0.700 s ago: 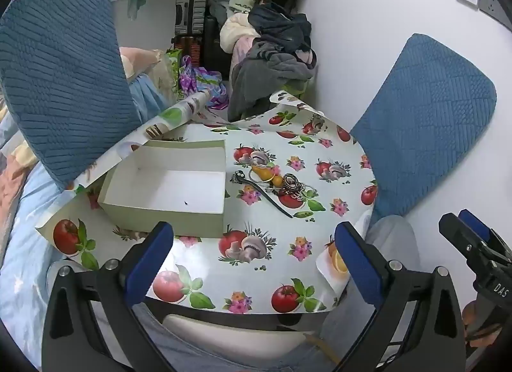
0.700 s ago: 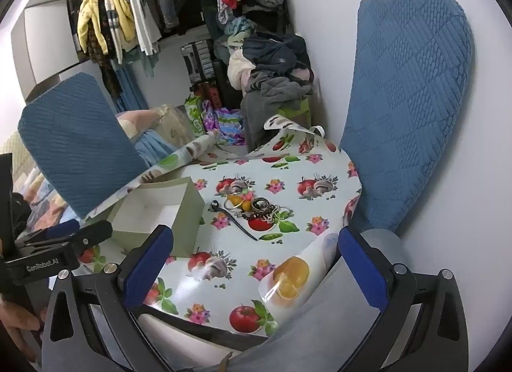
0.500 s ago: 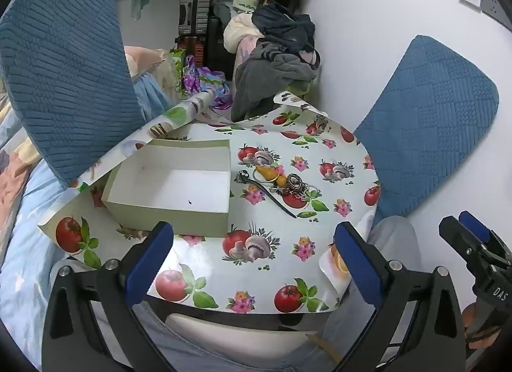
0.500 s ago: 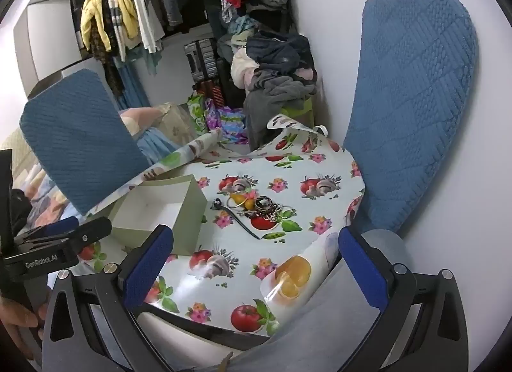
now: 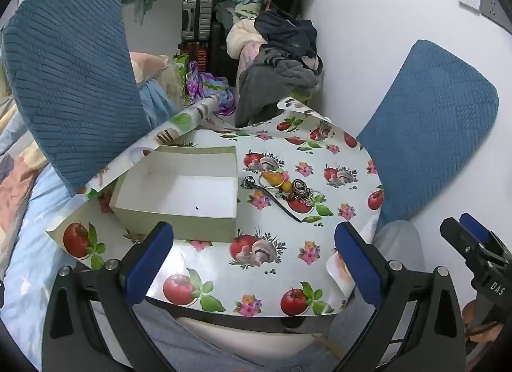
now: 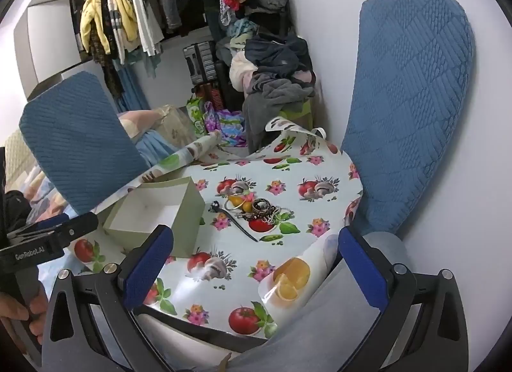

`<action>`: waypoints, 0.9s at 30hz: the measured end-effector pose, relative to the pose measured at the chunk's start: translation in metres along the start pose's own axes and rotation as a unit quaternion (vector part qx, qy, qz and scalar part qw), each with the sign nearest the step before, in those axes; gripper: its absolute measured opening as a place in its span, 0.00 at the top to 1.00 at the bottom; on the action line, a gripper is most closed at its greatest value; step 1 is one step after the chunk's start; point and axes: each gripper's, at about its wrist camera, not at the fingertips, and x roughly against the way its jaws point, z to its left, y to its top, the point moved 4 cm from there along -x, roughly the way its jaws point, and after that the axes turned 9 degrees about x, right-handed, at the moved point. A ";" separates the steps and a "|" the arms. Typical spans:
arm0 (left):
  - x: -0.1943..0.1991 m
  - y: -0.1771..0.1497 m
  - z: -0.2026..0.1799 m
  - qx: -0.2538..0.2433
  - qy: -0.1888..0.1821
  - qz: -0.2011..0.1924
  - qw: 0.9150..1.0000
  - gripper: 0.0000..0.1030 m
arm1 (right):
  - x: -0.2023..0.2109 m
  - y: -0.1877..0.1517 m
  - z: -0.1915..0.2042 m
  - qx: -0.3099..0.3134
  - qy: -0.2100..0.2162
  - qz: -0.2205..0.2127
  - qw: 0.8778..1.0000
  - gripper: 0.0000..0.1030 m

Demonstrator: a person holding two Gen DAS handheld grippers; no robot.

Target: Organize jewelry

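A small pile of jewelry [image 5: 288, 189] lies on a round table with a fruit-print cloth [image 5: 224, 263]: a gold bangle, rings, chains and a dark strap. It also shows in the right wrist view [image 6: 259, 210]. An open, empty pale-green box [image 5: 179, 192] stands left of the pile and shows in the right wrist view [image 6: 153, 215] too. My left gripper [image 5: 252, 253] is open and empty, held above the table's near edge. My right gripper [image 6: 256, 256] is open and empty, near the table's front right.
Two blue chair backs flank the table, one left [image 5: 64, 84], one right [image 5: 428, 128]. A heap of clothes [image 5: 275, 61] sits behind the table by the white wall. The cloth curls up at the near right edge [image 6: 294, 279].
Both grippers have lifted or drawn back slightly, so the table sits a little lower in view. Nothing on the table has moved.
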 end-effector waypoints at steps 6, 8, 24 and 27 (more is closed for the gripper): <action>-0.002 -0.006 0.003 0.002 -0.002 -0.006 1.000 0.02 | -0.003 -0.003 0.003 0.010 0.003 -0.003 1.000 0.00; -0.002 -0.006 0.002 0.004 -0.005 -0.003 1.000 0.02 | -0.004 -0.005 0.004 0.014 -0.003 -0.003 1.000 0.00; 0.000 -0.008 -0.009 -0.007 -0.012 -0.007 1.000 0.01 | -0.001 -0.008 0.002 0.008 -0.010 -0.010 1.000 0.00; -0.001 -0.010 -0.010 -0.010 -0.011 -0.007 1.000 0.01 | -0.002 -0.009 0.001 0.004 -0.009 -0.008 1.000 0.00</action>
